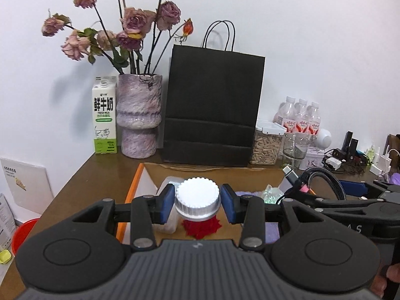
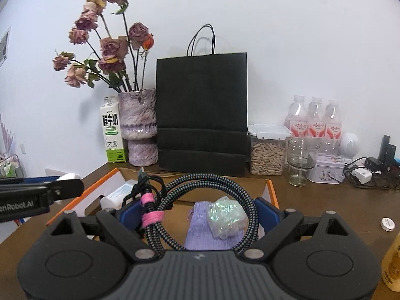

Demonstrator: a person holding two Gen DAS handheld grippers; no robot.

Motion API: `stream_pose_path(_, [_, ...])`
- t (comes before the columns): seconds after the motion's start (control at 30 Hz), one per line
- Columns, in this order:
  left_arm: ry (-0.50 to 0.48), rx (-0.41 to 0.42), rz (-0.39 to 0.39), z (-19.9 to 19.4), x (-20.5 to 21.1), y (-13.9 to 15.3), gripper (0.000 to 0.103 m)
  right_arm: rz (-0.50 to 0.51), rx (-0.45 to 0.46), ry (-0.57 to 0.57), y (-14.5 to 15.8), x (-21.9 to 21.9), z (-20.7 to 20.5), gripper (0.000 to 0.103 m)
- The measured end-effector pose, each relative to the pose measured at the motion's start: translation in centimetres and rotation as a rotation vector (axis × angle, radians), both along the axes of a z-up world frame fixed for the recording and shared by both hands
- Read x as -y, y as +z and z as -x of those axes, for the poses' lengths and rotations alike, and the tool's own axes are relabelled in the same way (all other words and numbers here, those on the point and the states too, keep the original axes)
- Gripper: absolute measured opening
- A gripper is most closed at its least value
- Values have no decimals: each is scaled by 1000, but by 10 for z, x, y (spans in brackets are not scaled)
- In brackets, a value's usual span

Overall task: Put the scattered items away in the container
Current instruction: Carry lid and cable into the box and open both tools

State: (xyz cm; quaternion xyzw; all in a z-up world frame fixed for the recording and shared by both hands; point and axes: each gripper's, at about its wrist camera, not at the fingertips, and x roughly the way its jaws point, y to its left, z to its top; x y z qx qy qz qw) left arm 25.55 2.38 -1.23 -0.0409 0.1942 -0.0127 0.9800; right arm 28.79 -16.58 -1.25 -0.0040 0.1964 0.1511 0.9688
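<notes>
In my left gripper (image 1: pixel 197 203) I have a small bottle with a white ribbed cap (image 1: pixel 197 197); the blue pads (image 1: pixel 167 203) sit against either side of the cap, jaws partly closed around it, and the bottle hangs over the cardboard box (image 1: pixel 140 182) with the orange rim. Below it in the box lie something red (image 1: pixel 202 227) and a pale plastic piece (image 1: pixel 165 225).

My right gripper (image 2: pixel 200 215) is spread wide and clamps a coiled braided cable (image 2: pixel 212 182) bound with a pink tie (image 2: pixel 151 216); the coil fills the whole gap between the pads, its plug sticking up at the left. Under it in the box I see a lilac pouch (image 2: pixel 197 235), an iridescent wrapped packet (image 2: pixel 226 217) on top of it, and a white pack (image 2: pixel 120 195) by the left wall.

The box stands on a brown table (image 2: pixel 312 200). Along the white wall behind, from the left: a milk carton (image 1: pixel 105 115), a mauve vase of dried roses (image 1: pixel 138 117), a black paper bag (image 1: pixel 212 107) just behind the box, a jar of seeds (image 2: pixel 268 150), a glass (image 2: pixel 300 162), three water bottles (image 2: pixel 316 122), a small tin (image 2: pixel 327 171), then chargers and wires (image 2: pixel 362 175).

The table edge falls away on the left. To the right of the box the tabletop lies bare except for a small round cap (image 2: pixel 388 224) and a yellow bottle (image 2: pixel 393 267) at the edge of view.
</notes>
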Motion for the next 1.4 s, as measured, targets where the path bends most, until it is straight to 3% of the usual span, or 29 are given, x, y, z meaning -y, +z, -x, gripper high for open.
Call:
stream_pose_path(0.27, [2,-32,35,-47,-5,-16,41,15,-74,-3,-24,-4,-36,92])
stream_pose_path(0.63, [-21,-130,11,-65,-7,-42,42,51,-166,-3,-49,0,-55,93])
stream_pose_path(0.7, [-13,-141,-2,-65,-5,-43,62,68,-187,4,-51,-3,-56,94])
stream_pose_path(0.73, [-5,-143,-11,-65,-4,-43,89,72,-190,2,-51,-5,-55,95])
stream_pose_path(0.77, [2,-137,-21,-64,-2,-42,103,75,-188,-1,-50,-5,-55,100])
stream_pose_path(0.9, [20,-97,-45,-59,0,-36,103,73,-172,-15,-44,-3,-52,103])
stream_pose_path(1.4, [40,-118,-42,-60,-2,-37,103,64,-180,-5,-41,-2,-50,103])
